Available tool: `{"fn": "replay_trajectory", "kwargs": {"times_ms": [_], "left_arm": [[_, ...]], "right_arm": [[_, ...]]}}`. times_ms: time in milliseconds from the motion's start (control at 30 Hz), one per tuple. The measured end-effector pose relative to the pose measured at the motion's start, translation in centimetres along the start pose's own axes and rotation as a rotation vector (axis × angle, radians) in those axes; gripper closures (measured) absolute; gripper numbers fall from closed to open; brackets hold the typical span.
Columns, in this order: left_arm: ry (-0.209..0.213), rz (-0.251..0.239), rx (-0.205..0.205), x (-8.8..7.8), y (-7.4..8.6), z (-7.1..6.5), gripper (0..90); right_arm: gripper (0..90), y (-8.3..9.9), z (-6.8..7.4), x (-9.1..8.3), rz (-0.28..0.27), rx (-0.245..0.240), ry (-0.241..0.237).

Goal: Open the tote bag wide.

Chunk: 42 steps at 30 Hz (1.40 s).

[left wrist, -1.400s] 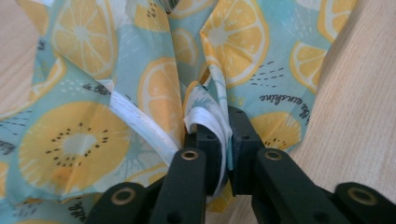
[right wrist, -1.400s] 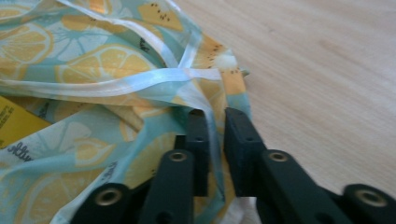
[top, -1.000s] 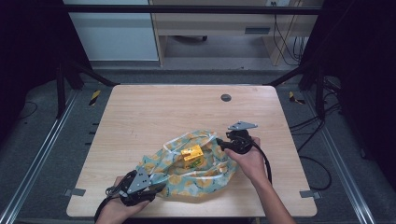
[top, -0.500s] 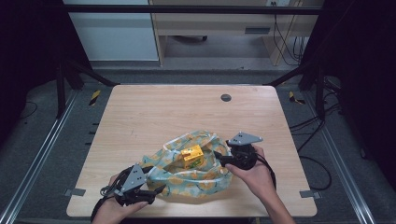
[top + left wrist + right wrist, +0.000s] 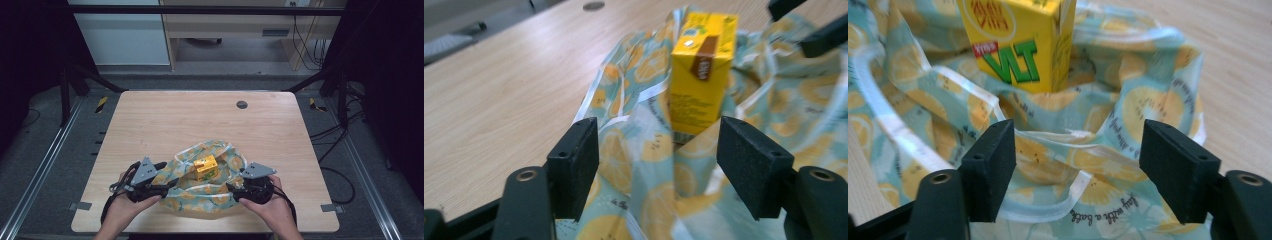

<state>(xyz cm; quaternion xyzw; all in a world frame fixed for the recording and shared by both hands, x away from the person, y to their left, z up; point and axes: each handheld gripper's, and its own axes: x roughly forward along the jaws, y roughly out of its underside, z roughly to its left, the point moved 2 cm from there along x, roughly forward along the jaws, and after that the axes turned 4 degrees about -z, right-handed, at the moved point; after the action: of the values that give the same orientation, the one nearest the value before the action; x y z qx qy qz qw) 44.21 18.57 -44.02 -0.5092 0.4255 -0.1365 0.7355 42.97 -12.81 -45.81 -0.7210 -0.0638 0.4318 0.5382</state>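
Yellow carton [image 5: 205,167] upright in the lemon-print bag [image 5: 200,192] — both grippers' fingers apart.

Right gripper [image 5: 1078,165] has just been opening, jaws wide with the lemon-print bag [image 5: 1128,115] bunched loosely between them, pads not pressing it. A yellow drink carton [image 5: 1015,40] stands in the bag just beyond. Wooden bench [image 5: 1233,45] on the far right.

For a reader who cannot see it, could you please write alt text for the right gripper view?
A yellow drink carton stands inside a crumpled lemon-print fabric bag on a wooden table. In the foreground the right gripper has its two black jaws apart, with a fold of the bag's white-edged rim between them, not clamped.
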Motion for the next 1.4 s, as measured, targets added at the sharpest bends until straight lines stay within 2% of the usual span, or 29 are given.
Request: {"fn": "replay_trajectory", "kwargs": {"times_ms": [67,200,267,300,333,367,400,433,533,633,733,867,1033,1267,1400], "left_arm": [[0.0,0.036,-0.015,1.3,0.1,0.2,33.0],[-0.016,0.103,0.008,3.7,1.0,0.1,34.2],[-0.002,0.101,-0.01,4.2,1.6,0.1,43.7],[-0.007,0.101,-0.018,4.4,1.8,0.1,45.6],[0.0,0.104,-0.015,4.5,2.0,0.1,51.5],[0.001,0.107,-0.008,4.5,2.2,0.1,61.5],[0.003,0.112,-0.006,4.6,2.3,0.1,61.5],[0.007,0.12,0.0,4.5,2.4,0.1,65.2],[-0.002,0.118,-0.019,4.4,2.7,0.4,78.5],[-0.001,0.136,-0.017,4.5,3.0,0.5,86.0],[-0.023,0.147,-0.024,4.5,3.2,0.8,88.3],[-0.059,0.156,-0.056,4.3,3.7,1.9,88.8],[-0.076,0.166,-0.108,3.9,4.8,3.4,89.2],[-0.101,0.173,-0.123,3.5,5.3,4.5,89.4],[-0.105,0.173,-0.12,3.5,5.4,4.7,89.7]], "right_arm": [[29.5,0.6,0.1,0.6,0.018,-0.004,0.006],[30.7,1.5,-0.1,1.5,0.051,-0.015,0.02],[32.0,1.9,-0.3,1.7,0.063,-0.02,0.029],[32.5,2.0,-0.5,1.8,0.068,-0.017,0.034],[33.0,2.2,-0.7,1.9,0.07,-0.012,0.042],[34.3,2.6,-1.0,2.2,0.081,-0.003,0.045],[34.3,2.6,-1.0,2.2,0.081,-0.003,0.045],[36.5,2.7,-1.1,2.4,0.086,0.002,0.042],[48.1,3.2,-1.2,2.8,0.12,0.009,0.029],[61.0,3.2,-1.0,3.1,0.13,-0.004,0.017],[75.9,3.3,-0.9,3.4,0.157,-0.012,0.014],[85.2,3.7,-0.9,3.5,0.184,-0.014,0.004],[87.6,4.1,-1.3,3.2,0.186,0.021,-0.002],[88.6,4.3,-1.3,2.9,0.19,0.019,-0.002],[88.7,4.6,-1.3,2.4,0.188,0.038,-0.002]]}}
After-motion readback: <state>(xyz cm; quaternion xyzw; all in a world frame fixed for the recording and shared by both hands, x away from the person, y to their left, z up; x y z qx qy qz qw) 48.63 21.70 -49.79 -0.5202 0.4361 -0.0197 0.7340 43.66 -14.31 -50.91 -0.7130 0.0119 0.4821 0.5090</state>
